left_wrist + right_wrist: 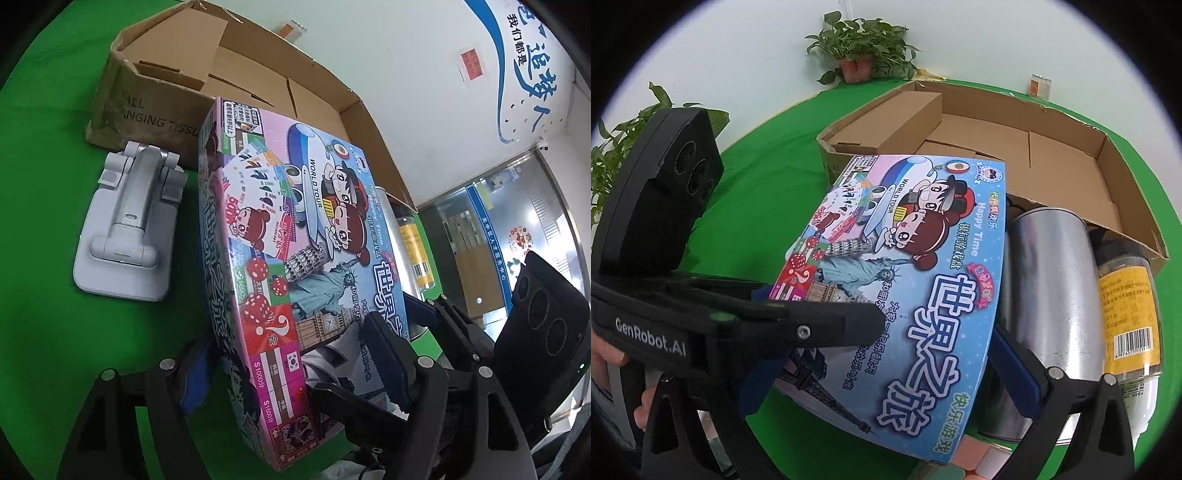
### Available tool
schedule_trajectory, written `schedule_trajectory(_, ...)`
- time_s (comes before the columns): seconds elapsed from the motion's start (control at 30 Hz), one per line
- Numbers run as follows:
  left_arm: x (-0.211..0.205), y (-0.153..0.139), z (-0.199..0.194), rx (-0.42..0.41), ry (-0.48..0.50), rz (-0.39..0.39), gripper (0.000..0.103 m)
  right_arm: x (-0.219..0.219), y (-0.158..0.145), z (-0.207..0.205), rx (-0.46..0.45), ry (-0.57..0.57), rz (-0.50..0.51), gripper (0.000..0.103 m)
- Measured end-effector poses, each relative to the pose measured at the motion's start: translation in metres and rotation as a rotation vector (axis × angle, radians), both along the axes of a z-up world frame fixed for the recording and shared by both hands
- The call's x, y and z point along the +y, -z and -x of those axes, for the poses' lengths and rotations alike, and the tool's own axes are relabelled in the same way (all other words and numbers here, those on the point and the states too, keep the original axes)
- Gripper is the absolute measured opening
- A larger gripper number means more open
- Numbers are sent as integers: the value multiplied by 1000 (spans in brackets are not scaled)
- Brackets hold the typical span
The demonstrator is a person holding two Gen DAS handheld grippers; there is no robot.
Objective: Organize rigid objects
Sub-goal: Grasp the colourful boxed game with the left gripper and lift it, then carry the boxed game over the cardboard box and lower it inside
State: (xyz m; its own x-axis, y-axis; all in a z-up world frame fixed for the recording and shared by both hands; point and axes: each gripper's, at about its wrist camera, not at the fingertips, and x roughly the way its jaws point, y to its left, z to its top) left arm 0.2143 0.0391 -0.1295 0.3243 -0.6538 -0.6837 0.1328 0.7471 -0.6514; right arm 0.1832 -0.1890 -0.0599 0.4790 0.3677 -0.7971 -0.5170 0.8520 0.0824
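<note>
A colourful board game box [280,266] is held tilted above the green table, its far end near the open cardboard box [258,85]. My left gripper [291,369] is shut on the game box, one blue pad under its left edge and one on its top face. My right gripper [886,365] is shut on the same game box [923,258] across its near end. The cardboard box [1015,147] is open and looks empty inside. A steel cup [1049,302] and a yellow-labelled jar [1130,317] lie to the right of the game box.
A grey folding stand [129,225] lies on the green cloth left of the game box. A small glass jar [1039,85] stands behind the cardboard box. Potted plants [860,48] sit at the table's far edge. Pink and white items [982,461] lie under the game box.
</note>
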Motion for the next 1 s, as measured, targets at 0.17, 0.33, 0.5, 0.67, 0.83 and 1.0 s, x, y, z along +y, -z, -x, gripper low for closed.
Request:
schedule_trajectory(0.17,-8,-9,8,-21,10,-13,72,2,0,-3,12,-1,9,103)
schedule_trajectory(0.33,-13,-20,15,-72,-1,-70,70,4,-3,-4,10,16,-5,102)
schedule_trajectory(0.5,-14,-50,24,-180,-36,-134,68,6,-22,3,-68,18,-46,100)
schedule_trajectory(0.67,-19,-84,25,-290,-70,-176,68,6,-51,4,-162,9,-92,99)
schedule_trajectory(0.83,-31,-113,19,-374,-75,-195,68,-2,-76,0,-237,11,-117,99)
schedule_trajectory(1.0,-47,-143,5,-445,-53,-208,68,-18,-98,-8,-307,40,-119,99)
